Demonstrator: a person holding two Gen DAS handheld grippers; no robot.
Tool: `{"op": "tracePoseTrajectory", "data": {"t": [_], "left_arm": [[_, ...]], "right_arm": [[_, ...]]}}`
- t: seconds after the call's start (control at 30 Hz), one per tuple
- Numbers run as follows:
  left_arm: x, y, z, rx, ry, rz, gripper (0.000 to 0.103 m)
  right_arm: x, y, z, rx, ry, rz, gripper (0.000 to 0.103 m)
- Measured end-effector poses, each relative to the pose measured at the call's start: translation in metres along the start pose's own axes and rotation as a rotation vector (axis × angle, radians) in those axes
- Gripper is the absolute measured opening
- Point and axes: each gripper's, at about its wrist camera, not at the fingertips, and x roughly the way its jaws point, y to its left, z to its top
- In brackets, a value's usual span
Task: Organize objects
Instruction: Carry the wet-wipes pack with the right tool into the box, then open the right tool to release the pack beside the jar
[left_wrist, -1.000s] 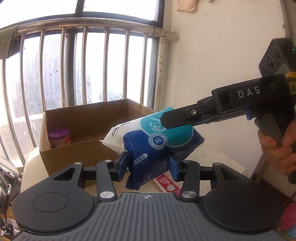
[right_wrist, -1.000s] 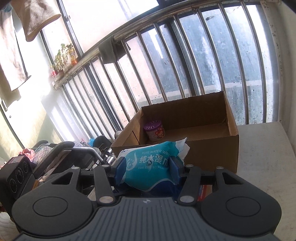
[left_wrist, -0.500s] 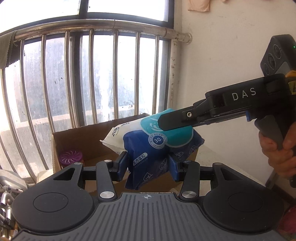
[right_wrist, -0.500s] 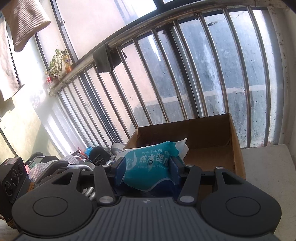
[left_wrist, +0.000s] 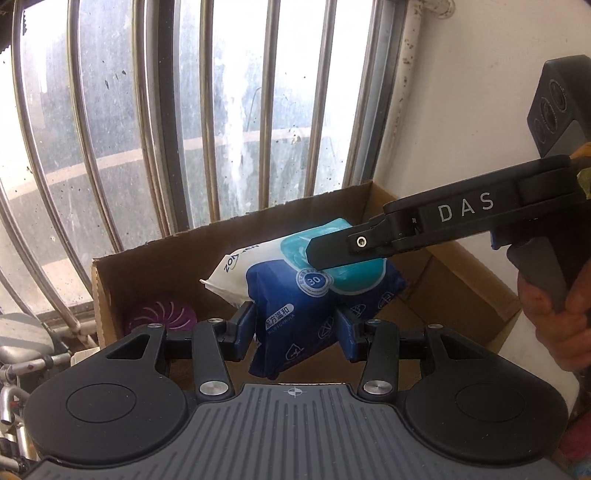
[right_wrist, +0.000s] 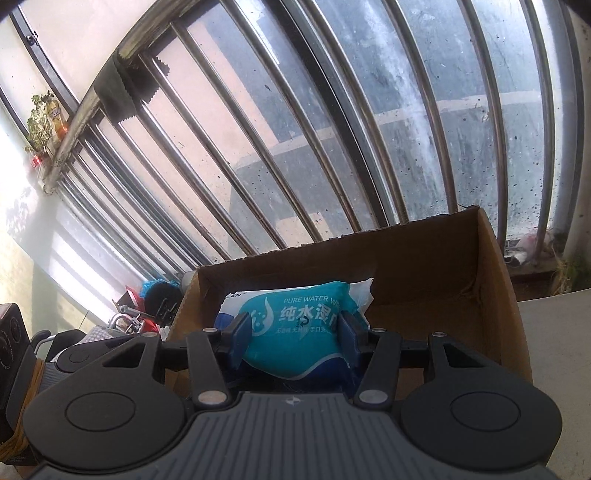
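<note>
Cardboard, brown and open-topped, fills the middle of both views: a box (left_wrist: 155, 266) set against a barred window (left_wrist: 221, 110), with a white wall (left_wrist: 480, 92) to one side. Both grippers carry wet-wipe packs above its open mouth. The left gripper (left_wrist: 295, 328) has its blue pads pressed into the sides of a dark blue pack (left_wrist: 306, 317), which hangs between them with its lower end drooping toward the camera. The right gripper (right_wrist: 295, 332) is closed the same way on a teal pack (right_wrist: 295, 325) printed with white lettering, squeezing it so the wrapper bulges between the pads. In the left wrist view the teal pack lies directly on top of the blue one, touching it, its white sealed end sticking out toward the window, and the right gripper's black finger (left_wrist: 340, 251) reaches in across it from the right. A hand (left_wrist: 554, 314) wraps the grey handle of that tool at the right edge. Inside the box, in the near-left corner, sits a round purple container (left_wrist: 162, 314) with a fan-patterned lid, partly hidden behind the left gripper's linkage. Clutter of metal and fabric lies beyond the box's left side, too jumbled to name.
</note>
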Motion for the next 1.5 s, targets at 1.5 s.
{"op": "tracePoseTrajectory", "data": {"t": [1.5], "left_arm": [[-0.055, -0.045, -0.037, 0.379, 0.194, -0.253, 0.071]], "right_arm": [[-0.041, 0.007, -0.032, -0.422, 0.211, 0.009, 0.072]]}}
